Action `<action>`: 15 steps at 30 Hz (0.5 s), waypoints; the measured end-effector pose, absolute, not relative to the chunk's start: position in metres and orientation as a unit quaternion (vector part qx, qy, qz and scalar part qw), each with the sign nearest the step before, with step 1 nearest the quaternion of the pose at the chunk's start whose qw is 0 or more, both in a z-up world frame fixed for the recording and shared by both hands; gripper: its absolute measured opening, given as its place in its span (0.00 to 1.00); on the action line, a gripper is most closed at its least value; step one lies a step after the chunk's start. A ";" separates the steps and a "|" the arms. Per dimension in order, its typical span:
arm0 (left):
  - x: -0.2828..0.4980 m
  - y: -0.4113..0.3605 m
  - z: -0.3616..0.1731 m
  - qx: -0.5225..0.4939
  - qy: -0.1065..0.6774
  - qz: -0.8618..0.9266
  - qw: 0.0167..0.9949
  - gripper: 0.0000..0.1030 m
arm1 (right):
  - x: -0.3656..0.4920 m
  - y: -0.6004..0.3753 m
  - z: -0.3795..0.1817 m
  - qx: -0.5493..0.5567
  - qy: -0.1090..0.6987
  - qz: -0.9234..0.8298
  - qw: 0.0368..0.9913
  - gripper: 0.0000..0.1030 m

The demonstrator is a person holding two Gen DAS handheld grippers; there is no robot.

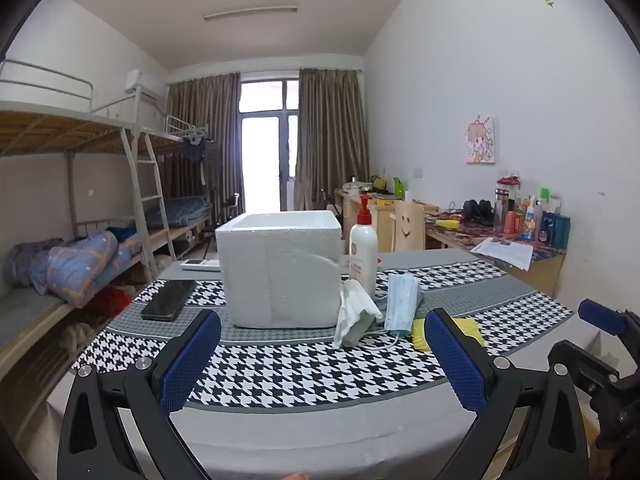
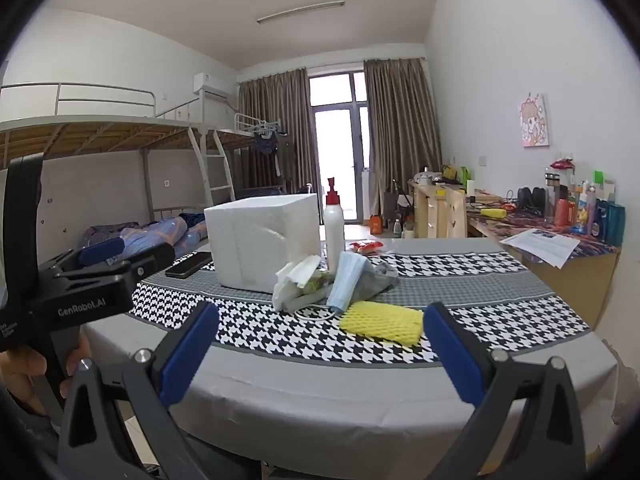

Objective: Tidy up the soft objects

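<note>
A white foam box [image 1: 280,268] [image 2: 262,240] stands open-topped on the table [image 1: 304,420]. Right of it lies a heap of soft things: white tissue [image 1: 354,312] [image 2: 296,276], a blue face mask [image 1: 401,300] [image 2: 348,280], a grey plastic bag [image 2: 380,276] and a yellow foam net [image 2: 382,322] [image 1: 466,326]. My left gripper [image 1: 322,360] is open with nothing between its fingers, held short of the box. My right gripper [image 2: 320,354] is open too, its jaws empty, just short of the yellow net.
A pump bottle [image 1: 363,256] [image 2: 334,228] stands behind the heap. A black phone [image 1: 170,300] and a remote [image 1: 200,265] lie left of the box, a red packet [image 2: 366,245] at the back. Bunk beds line the left, desks the right wall.
</note>
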State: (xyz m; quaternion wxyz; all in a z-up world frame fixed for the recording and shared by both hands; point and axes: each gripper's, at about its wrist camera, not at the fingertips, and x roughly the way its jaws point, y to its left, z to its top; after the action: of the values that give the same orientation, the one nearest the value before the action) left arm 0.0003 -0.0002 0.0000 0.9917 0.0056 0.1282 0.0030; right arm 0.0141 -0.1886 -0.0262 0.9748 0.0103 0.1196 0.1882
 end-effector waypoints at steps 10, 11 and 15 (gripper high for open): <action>-0.001 0.004 0.000 -0.002 0.113 0.009 0.994 0.99 | 0.015 -0.193 -0.025 0.015 0.121 0.188 0.975 1.00; 0.000 0.003 0.001 0.001 0.115 0.009 0.993 0.99 | 0.015 -0.193 -0.025 0.016 0.120 0.188 0.975 1.00; -0.003 0.004 0.000 0.002 0.112 0.009 0.994 0.99 | 0.015 -0.191 -0.026 0.016 0.118 0.188 0.975 1.00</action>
State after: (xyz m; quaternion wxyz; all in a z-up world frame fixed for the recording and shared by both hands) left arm -0.0027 0.0041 -0.0002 0.9936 0.0020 0.1121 0.0091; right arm 0.0154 -0.1908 -0.0257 0.9750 0.0161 0.1181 0.1876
